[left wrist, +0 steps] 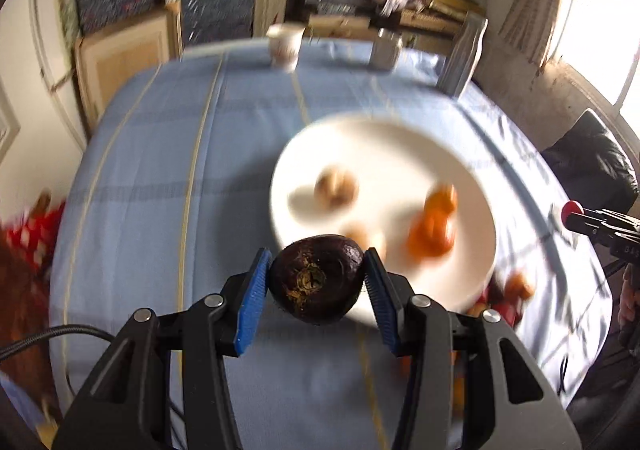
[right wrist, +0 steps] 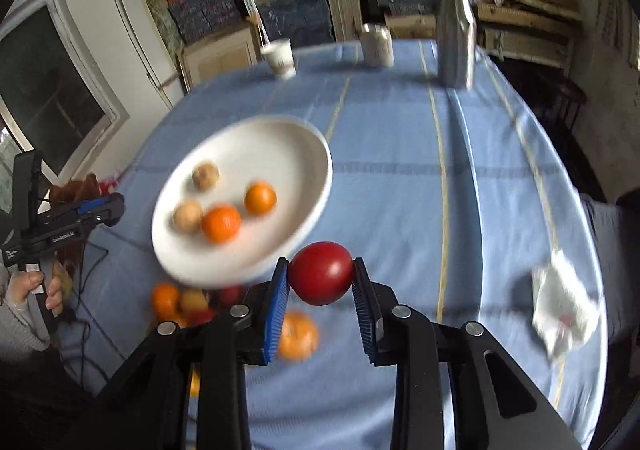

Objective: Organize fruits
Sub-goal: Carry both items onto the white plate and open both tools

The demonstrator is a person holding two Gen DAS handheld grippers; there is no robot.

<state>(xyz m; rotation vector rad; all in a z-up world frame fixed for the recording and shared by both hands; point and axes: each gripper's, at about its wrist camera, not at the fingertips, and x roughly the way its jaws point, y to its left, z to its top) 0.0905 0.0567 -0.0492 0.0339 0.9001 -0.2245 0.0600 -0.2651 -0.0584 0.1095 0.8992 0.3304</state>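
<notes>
My left gripper (left wrist: 316,270) is shut on a dark avocado (left wrist: 317,279), held above the blue tablecloth just in front of the white plate (left wrist: 384,138). On the plate lie two oranges (left wrist: 434,230) and two pale brown round fruits (left wrist: 336,188). My right gripper (right wrist: 321,272) is shut on a red apple (right wrist: 321,273), lifted near the rim of the plate (right wrist: 280,138). Loose fruit, including an orange (right wrist: 298,336) and an orange with red pieces (right wrist: 166,298), lies on the cloth below the plate. In the right wrist view, my left gripper (right wrist: 114,206) shows at the left, held by a hand (right wrist: 24,286).
At the far edge of the table stand a white cup (right wrist: 280,56), a mug (right wrist: 376,44) and a tall silver carton (right wrist: 456,46). A crumpled white paper (right wrist: 560,314) lies at the right. Shelves of books stand behind the table, and a dark chair (left wrist: 596,162) stands at the right.
</notes>
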